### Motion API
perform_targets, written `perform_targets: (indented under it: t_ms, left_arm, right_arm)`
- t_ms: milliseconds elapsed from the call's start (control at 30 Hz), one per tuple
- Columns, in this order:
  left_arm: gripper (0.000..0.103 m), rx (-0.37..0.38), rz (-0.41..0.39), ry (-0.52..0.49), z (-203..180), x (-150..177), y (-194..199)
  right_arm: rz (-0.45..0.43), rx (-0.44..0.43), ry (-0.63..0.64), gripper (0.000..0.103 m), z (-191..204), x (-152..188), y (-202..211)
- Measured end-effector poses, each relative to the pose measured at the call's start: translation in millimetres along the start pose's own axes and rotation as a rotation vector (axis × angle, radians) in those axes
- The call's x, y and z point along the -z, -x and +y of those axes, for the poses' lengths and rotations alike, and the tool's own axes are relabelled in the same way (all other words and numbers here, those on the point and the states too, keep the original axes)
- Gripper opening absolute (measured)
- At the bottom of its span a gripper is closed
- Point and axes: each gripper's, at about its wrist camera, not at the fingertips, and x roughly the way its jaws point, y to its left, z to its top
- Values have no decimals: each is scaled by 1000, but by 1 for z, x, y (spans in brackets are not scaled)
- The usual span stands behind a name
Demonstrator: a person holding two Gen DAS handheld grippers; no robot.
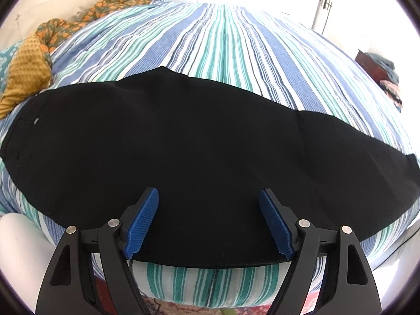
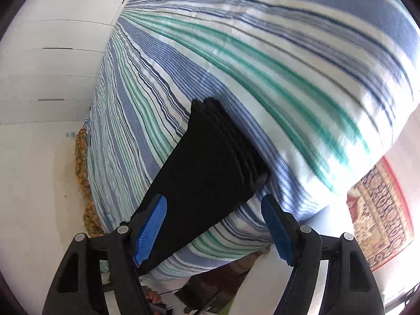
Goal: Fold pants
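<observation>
Left wrist view: the pants (image 1: 199, 141) are seen laid flat across the near part of the bed (image 1: 225, 39), already doubled leg on leg, waist end toward the yellow cloth (image 1: 26, 78), cuffs toward the opposite end. The left gripper (image 1: 208, 223) is held over the pants' near edge, fingers (image 1: 143, 223) spread wide, nothing gripped.

Right wrist view: the cuff end of the pants (image 2: 210, 162) is shown w/ stacked hems; the right gripper (image 2: 214, 229) is poised just short of it, fingers (image 2: 151, 232) wide apart, nothing caught; frame is blurred.

Judged step: cuffs to be taken & carried over toward the waist. All hem layers should be pinched together, low at the corners, so no layer is dropped; near edge should be kept aligned w/ the far edge of the pants.

Room: beyond the pants the bed is bare except for the patterned blanket (image 1: 86, 15) by the yellow cloth. Near edge of the pants runs close to the bed's edge, w/ a rug (image 2: 378, 218) below, so slip-off is a risk.
</observation>
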Motion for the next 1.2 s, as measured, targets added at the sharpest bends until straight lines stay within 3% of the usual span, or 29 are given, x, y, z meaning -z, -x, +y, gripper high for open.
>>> perform_targets:
  t_ms: [67,133,333,433,567,633,667,767,867,1033,1133,1200]
  left_arm:
    - [82,-7,1,-16,-2,1,0]
    - [82,1,-1,-13,1,1,2]
    - [82,11,1,32,10,0,2]
    - [84,-7,1,8,5,0,0]
    - [85,-11,1,-5,4,1,1]
    - [85,-6,1,8,7,1,3]
    - [85,-4,-1,15,9,0,4]
    - [85,3,-7,41,15,-2,6]
    - [85,18,-6,69,19,-4,6]
    - [85,46,-7,105,24,-8,4]
    - [85,72,-13,144,33,-9,7]
    - [85,74,-19,168,41,-10,10]
  right_arm:
    - [23,31,-21,75,-4,-2,-16]
    - [-11,33,-61,75,-9,-8,-26]
    - [-161,-114,-39,75,-12,-20,-19]
    - [-102,-156,13,75,-8,-23,-24]
    - [-34,-64,73,73,-5,-30,-40]
    - [-39,11,112,47,2,-33,-45]
    - [-41,60,145,24,7,-33,-46]
    - [-59,112,239,20,27,-26,-44]
    - [-70,-50,199,19,37,-15,-31]
    - [-27,-337,209,19,99,23,-21]
    - [38,-470,236,19,157,48,-45]
    - [93,-515,268,19,199,70,-77]
